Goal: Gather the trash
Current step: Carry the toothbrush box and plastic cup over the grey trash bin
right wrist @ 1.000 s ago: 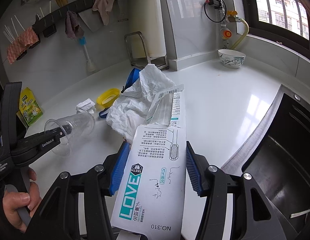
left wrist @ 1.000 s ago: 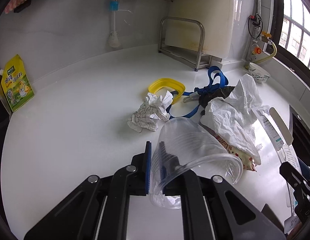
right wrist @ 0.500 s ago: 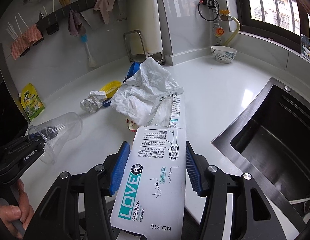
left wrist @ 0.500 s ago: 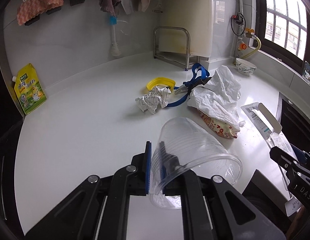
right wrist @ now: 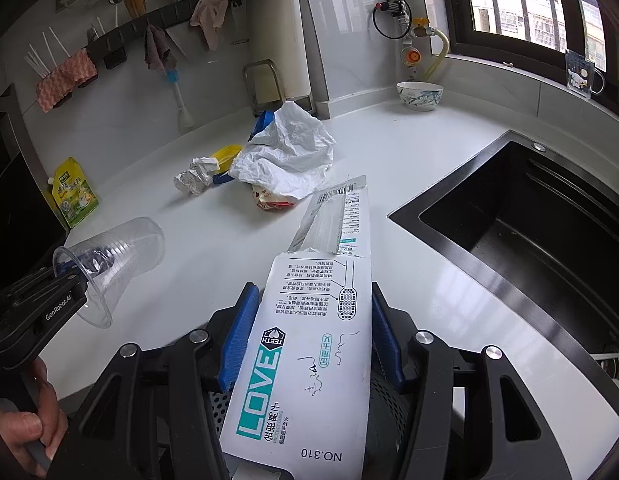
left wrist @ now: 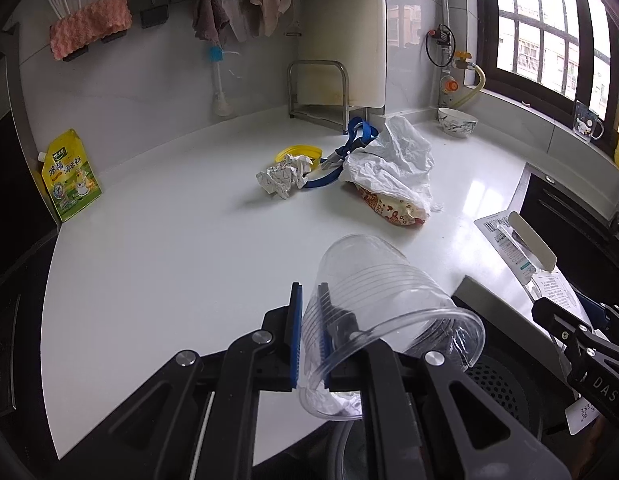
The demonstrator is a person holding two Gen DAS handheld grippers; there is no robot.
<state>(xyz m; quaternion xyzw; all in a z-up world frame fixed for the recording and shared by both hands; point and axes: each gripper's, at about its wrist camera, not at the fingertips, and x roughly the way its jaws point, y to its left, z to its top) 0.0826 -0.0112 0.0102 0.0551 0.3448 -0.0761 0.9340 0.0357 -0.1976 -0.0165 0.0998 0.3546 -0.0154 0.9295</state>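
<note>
The white bag [left wrist: 393, 164] covers most of the snack wrapper [left wrist: 389, 208] and blue strap [left wrist: 329, 176]; the toothbrush card [right wrist: 309, 360] runs off the bottom edge

Daylight enters my views from the window [left wrist: 549, 40]; glare streaks the countertop [right wrist: 449, 280] near the sink; fisheye bending and dark vignetting mark edges.

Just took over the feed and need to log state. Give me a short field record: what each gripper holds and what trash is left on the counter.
left gripper: shut on the wall of the clear plastic cup
right gripper: shut on the toothbrush package
left on counter: crumpled paper ball, white plastic bag, snack wrapper
sink: black, right of the trash pile
</note>
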